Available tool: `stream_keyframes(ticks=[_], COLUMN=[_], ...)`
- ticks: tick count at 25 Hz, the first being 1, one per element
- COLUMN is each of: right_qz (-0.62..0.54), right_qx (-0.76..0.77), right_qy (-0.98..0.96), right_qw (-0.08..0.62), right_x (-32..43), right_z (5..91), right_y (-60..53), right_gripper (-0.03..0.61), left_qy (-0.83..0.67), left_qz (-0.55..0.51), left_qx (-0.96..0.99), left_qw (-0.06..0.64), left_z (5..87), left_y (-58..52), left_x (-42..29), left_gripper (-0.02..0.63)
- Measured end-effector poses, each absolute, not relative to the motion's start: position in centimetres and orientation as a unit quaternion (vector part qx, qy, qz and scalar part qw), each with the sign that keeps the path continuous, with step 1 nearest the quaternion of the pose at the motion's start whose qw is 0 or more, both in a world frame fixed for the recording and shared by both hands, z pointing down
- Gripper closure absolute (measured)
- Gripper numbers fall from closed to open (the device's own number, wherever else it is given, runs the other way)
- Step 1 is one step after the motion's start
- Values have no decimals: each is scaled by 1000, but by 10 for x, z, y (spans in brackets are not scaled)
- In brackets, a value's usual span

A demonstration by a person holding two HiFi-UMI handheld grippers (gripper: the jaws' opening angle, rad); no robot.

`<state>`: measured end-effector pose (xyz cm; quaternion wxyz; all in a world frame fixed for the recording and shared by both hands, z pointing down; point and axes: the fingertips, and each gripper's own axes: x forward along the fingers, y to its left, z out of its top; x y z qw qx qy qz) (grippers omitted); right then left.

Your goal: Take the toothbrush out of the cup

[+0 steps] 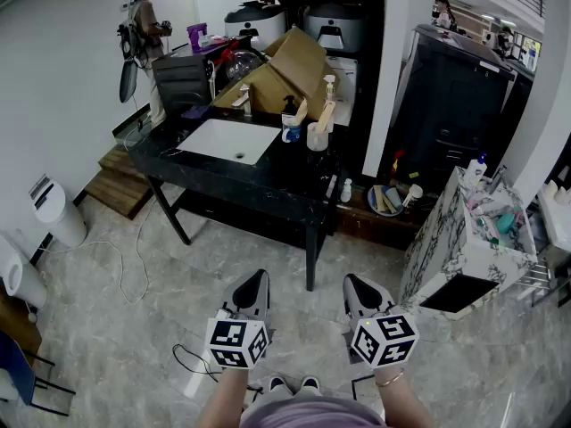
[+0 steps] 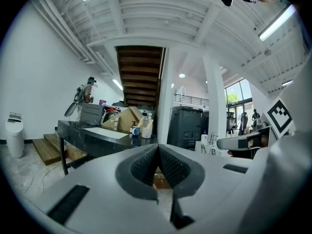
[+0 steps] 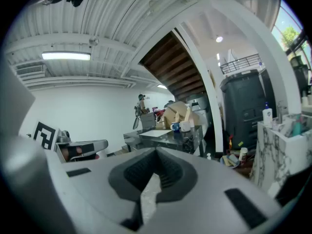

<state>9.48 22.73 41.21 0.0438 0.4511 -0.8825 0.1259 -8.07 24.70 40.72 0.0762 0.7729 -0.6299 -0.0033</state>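
The left gripper point(image 1: 255, 283) and right gripper point(image 1: 357, 285) are both pressed together, empty, well short of the sink point(image 1: 227, 141). The toothbrush point(image 1: 326, 114) stands in the cup point(image 1: 317, 138) just right of the sink. I judge it light, stiff and slick, so I would pinch the exposed handle.

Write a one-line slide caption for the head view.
Left hand-held gripper and right hand-held gripper, both shut and empty, held short of the black table with white basin across grey tiled floor.
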Motion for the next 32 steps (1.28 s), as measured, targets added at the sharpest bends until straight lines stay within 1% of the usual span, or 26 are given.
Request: stream_keyframes(ticks=[14, 16, 19, 23, 27, 32], right_qz=[138, 139, 145, 151, 155, 156], right_qx=[432, 431, 434, 437, 447, 458], right_qy=[-890, -891, -889, -886, -881, -875], right_qw=[38, 33, 30, 34, 28, 25], right_x=[106, 107, 110, 111, 112, 102], right_z=[419, 418, 419, 422, 422, 426], right_y=[215, 211, 204, 193, 169, 118], right_gripper=[577, 577, 577, 577, 577, 577], left_qy=[-632, -632, -628, -636, -634, -624], left_qz=[4, 6, 7, 2, 2, 7], left_qx=[769, 770, 773, 765, 765, 774], left_qw=[90, 90, 89, 105, 112, 103], left_z=[417, 417, 417, 418, 421, 425], left_y=[234, 230, 222, 205, 178, 119], left_x=[-62, -61, -57, -64, -70, -84], left_gripper=[612, 540, 517, 451, 425, 425])
